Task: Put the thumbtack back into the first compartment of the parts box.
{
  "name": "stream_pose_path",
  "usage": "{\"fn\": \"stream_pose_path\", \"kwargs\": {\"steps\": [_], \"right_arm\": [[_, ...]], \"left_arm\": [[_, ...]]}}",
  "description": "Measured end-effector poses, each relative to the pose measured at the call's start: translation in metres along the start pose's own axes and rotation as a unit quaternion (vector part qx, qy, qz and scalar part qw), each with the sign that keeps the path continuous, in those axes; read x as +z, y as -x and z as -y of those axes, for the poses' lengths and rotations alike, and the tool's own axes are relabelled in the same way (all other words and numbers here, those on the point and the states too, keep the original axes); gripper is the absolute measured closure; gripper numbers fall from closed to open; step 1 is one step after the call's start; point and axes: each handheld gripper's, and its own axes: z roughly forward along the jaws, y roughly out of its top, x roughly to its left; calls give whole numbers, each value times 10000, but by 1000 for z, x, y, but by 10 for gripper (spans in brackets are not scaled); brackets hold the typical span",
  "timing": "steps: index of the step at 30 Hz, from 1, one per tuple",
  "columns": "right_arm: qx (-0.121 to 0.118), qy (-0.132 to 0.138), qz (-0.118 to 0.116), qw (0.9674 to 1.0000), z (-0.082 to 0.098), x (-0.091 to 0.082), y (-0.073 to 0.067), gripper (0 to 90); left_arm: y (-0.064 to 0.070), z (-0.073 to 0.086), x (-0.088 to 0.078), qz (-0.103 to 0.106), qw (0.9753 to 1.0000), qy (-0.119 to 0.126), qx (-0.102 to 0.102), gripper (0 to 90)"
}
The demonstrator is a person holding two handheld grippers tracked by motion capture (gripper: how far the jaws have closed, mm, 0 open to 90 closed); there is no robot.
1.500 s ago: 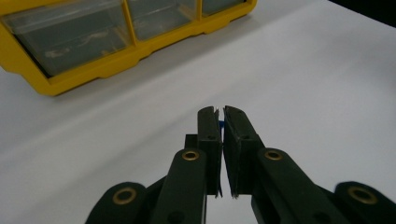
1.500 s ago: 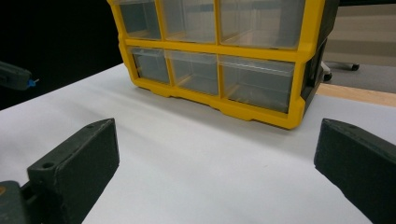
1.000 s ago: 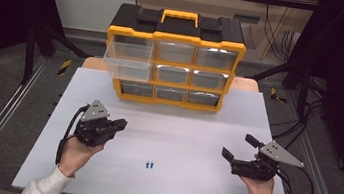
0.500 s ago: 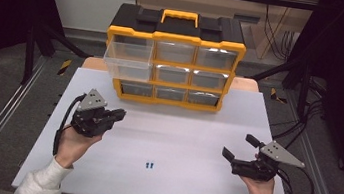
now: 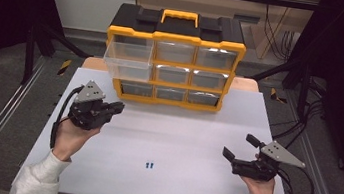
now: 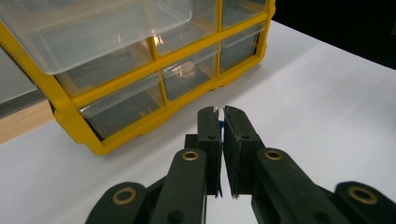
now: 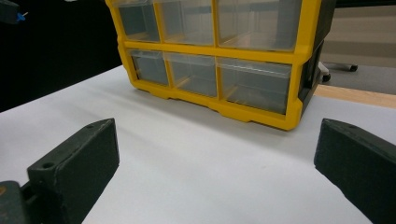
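Left gripper [image 5: 117, 106] clamps a small blue piece [image 6: 221, 124], pointing toward the pulled-out top-left drawer [image 5: 127, 56]

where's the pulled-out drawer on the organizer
In the high view the clear drawer juts out from the top-left slot of the yellow organizer at the table's far edge, above and beyond the left gripper.

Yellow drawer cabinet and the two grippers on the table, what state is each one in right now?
Yellow plastic cabinet with black top: upright.
Clear plastic top-left drawer: pulled out; the other drawers are pushed in.
Left gripper: shut on a small blue piece.
Right gripper: open, nothing between its jaws.
Two small blue pieces: lying loose on the white table.
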Motion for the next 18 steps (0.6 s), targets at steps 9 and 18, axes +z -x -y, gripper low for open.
{"fn": "stream_pose_path", "kwargs": {"steps": [9,18], "right_arm": [[32,12,-4,10000,0,0,0,5],[25,22,2,10000,-1,-1,0,5]], "left_arm": [[-4,-12,-8,-31,9999,68,72,850],[-5,-26,-16,-76,9997,165,140,850]]}}
